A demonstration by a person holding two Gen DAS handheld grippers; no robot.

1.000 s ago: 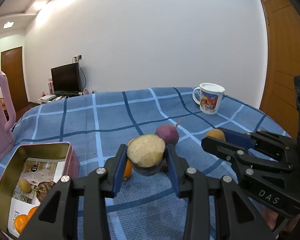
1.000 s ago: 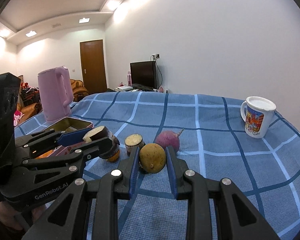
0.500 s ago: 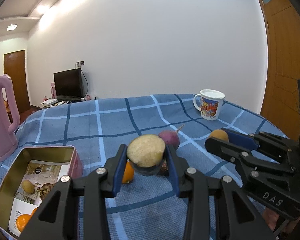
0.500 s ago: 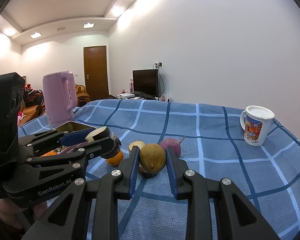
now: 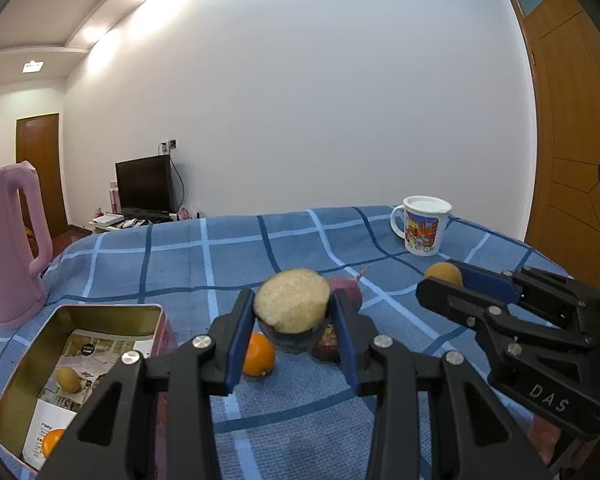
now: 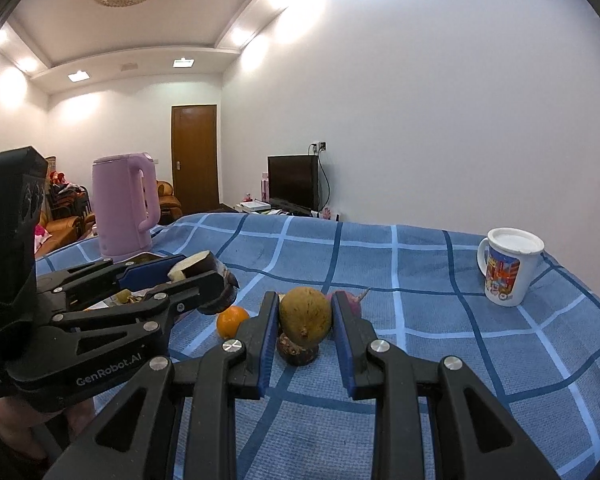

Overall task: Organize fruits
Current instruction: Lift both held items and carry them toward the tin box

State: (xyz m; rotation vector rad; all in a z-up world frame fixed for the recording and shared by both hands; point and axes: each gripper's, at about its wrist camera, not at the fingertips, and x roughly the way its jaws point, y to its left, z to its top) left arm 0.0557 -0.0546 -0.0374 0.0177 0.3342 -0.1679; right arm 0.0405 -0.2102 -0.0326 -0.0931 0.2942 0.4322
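Both grippers carry fruit above the table!
Left gripper (image 5: 292, 320) pinches a cut eggplant (image 5: 293, 305) beside the tin (image 5: 100, 312); right gripper (image 6: 305, 320) clamps a brown fruit (image 6: 305, 315) over the cloth (image 6: 420, 320).

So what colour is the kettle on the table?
Pink; the tall plastic kettle shows best in the right wrist view.

Blue plaid cloth (image 5: 180, 264) — pink kettle (image 5: 8, 248), orange fruit (image 5: 259, 354), white printed mug (image 5: 422, 224).

both held fruits now higher above table (image 5: 204, 264)
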